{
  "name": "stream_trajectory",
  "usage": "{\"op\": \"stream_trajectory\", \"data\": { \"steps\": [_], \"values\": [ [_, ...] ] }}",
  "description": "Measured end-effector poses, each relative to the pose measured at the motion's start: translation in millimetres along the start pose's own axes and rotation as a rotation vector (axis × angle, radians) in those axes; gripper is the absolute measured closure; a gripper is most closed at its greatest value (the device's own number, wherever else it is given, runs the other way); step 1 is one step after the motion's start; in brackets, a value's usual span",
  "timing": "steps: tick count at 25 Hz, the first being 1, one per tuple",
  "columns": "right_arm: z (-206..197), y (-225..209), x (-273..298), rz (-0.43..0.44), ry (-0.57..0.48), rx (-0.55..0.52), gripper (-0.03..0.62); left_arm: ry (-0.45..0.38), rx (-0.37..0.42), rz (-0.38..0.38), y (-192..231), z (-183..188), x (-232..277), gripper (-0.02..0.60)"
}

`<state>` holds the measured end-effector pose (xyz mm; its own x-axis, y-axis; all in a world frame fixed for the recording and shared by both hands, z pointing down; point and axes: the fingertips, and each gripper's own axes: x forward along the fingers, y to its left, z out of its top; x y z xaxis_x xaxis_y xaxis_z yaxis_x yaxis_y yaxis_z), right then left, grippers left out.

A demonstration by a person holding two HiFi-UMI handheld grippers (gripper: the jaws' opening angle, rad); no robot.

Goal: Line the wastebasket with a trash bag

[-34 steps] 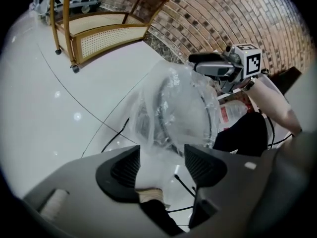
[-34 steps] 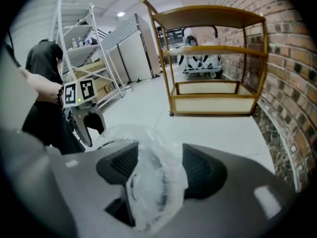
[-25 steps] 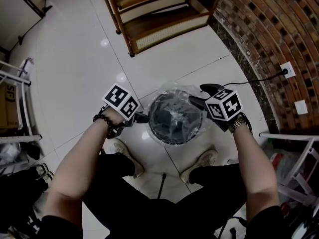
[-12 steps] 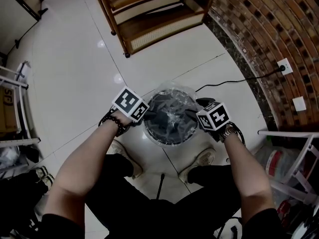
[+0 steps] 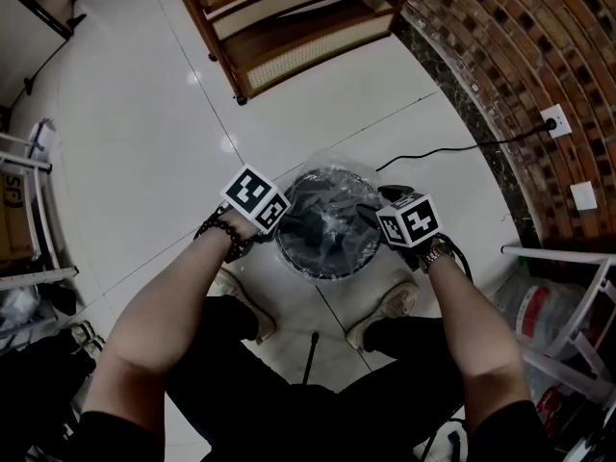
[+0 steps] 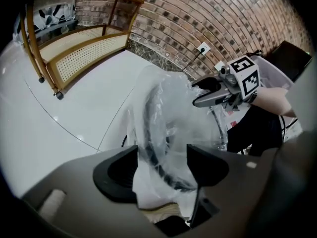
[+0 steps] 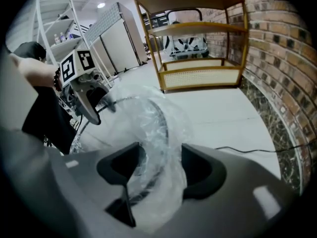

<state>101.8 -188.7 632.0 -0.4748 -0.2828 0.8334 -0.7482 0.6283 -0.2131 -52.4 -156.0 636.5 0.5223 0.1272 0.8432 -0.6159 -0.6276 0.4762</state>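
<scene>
A round black wire wastebasket (image 5: 325, 243) stands on the white floor between the person's feet, with a clear trash bag (image 5: 332, 176) draped over its rim. My left gripper (image 5: 282, 221) is at the basket's left rim. In the left gripper view its jaws are closing, with bag film (image 6: 166, 113) and the dark rim wire (image 6: 148, 128) between them, still slack. My right gripper (image 5: 369, 212) is at the right rim, jaws also closing around bag film (image 7: 153, 128) and rim wire (image 7: 166, 115). Each gripper sees the other across the basket: right gripper (image 6: 200, 93), left gripper (image 7: 101, 110).
A wooden shelf unit with cane panels (image 5: 289, 27) stands behind the basket, and a brick wall (image 5: 500, 56) curves along the right. A black cord (image 5: 433, 152) runs to a wall socket (image 5: 555, 119). Metal racks (image 5: 29, 162) flank both sides. Shoes (image 5: 241, 296) stand just before the basket.
Both grippers came down and inward from beside the basket onto its rim, the left from the left and the right from the right. The bag now lies between each pair of jaws.
</scene>
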Motion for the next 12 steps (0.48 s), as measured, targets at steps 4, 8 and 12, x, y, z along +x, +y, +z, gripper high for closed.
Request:
{"op": "stream_trajectory", "data": {
  "steps": [4, 8, 12],
  "values": [
    [-6.4, -9.4, 3.9, -0.042, 0.015, -0.001, 0.329, 0.028, 0.004, 0.025, 5.3, -3.6, 6.8, 0.278],
    [-10.5, -13.7, 6.0, -0.057, 0.026, -0.003, 0.327, 0.036, 0.004, 0.045, 11.0, -5.3, 7.8, 0.279],
    [-5.5, -9.7, 2.2, -0.038, 0.02, -0.018, 0.295, 0.003, -0.001, 0.048, 11.4, 0.6, 0.4, 0.253]
  ]
}}
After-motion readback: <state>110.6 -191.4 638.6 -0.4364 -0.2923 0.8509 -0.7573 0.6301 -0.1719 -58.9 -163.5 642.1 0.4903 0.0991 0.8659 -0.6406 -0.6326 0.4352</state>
